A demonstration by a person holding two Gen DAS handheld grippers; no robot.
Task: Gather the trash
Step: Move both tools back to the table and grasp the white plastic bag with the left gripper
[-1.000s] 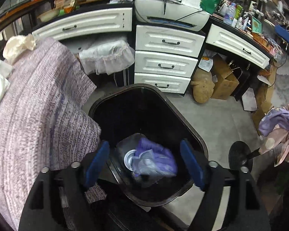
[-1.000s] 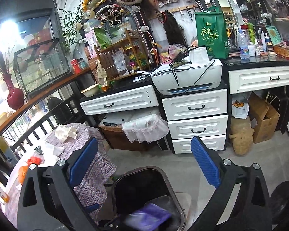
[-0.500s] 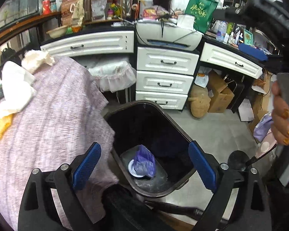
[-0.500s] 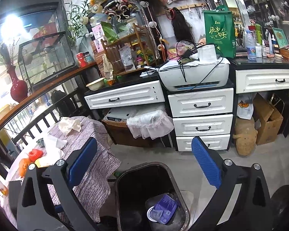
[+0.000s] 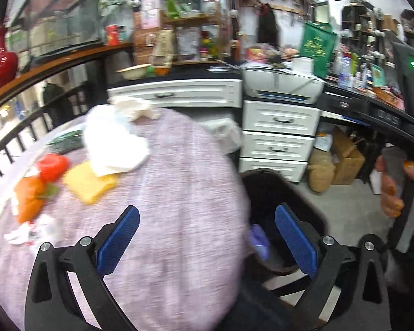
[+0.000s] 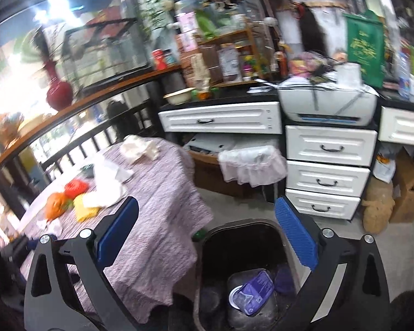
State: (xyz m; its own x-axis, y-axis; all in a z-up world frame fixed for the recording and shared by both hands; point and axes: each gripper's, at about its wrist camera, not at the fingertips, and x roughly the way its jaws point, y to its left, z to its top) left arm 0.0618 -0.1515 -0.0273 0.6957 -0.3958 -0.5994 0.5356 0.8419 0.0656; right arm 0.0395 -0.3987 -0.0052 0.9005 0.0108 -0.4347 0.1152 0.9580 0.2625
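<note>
A black bin (image 6: 207,245) stands on the floor beside a round table with a purple cloth (image 5: 179,193). A purple packet (image 6: 255,291) lies in the bottom of the bin, also glimpsed past the cloth as the purple packet (image 5: 258,238). On the table lie white tissues (image 5: 113,143), a yellow piece (image 5: 89,183), a red piece (image 5: 52,165), an orange piece (image 5: 29,198) and small white scraps (image 5: 27,233). My left gripper (image 5: 207,244) hangs over the table's near edge, its jaws opening wide with nothing between them. My right gripper (image 6: 207,237) stands open and empty above the bin.
White drawers (image 6: 326,165) with a printer (image 6: 328,104) on top stand behind the bin. A lace-edged basket (image 6: 251,165) sits under the counter. Cardboard boxes (image 5: 344,160) and a sack (image 5: 320,173) lie on the floor at right. A hand (image 5: 391,190) holds the other gripper's handle.
The left gripper let go of the purple packet into the bin, opened wider, and swung up and left over the table. The right view shifted left, bringing more table in.
</note>
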